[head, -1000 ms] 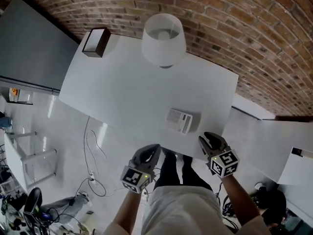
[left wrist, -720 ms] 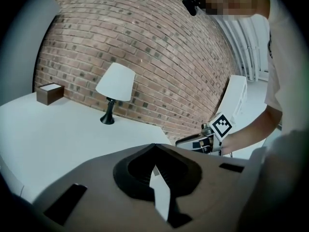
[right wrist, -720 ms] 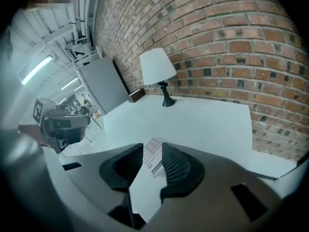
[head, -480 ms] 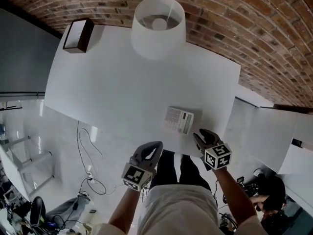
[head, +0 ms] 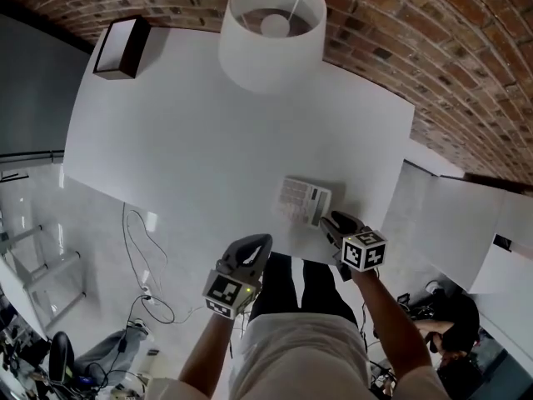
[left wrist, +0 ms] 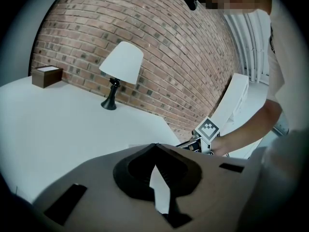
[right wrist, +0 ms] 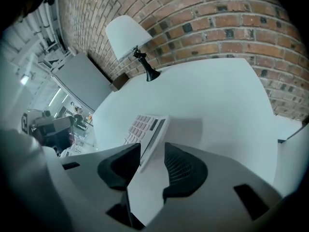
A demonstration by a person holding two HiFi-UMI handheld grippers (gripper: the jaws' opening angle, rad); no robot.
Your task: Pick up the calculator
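Note:
A white calculator (head: 304, 201) lies flat near the front right edge of the white table (head: 191, 123). My right gripper (head: 333, 223) is at its near end, tilted down. Its jaws have just been opening and stand open. In the right gripper view the calculator (right wrist: 145, 129) reaches its near corner in between the two pads, and the right gripper (right wrist: 152, 151) does not press on it. My left gripper (head: 254, 247) hangs off the table's front edge, left of the calculator. In its own view the left gripper (left wrist: 154, 146) has its tips together and holds nothing.
A white lamp (head: 271, 27) stands at the back of the table by the brick wall. A brown box (head: 121, 47) sits at the back left corner. White cables lie on the floor at the left, and a white cabinet (head: 466, 223) stands at the right.
Both grippers have come down and forward toward the table's front edge. The right one has reached the calculator's near end, and its jaws stand wider apart.

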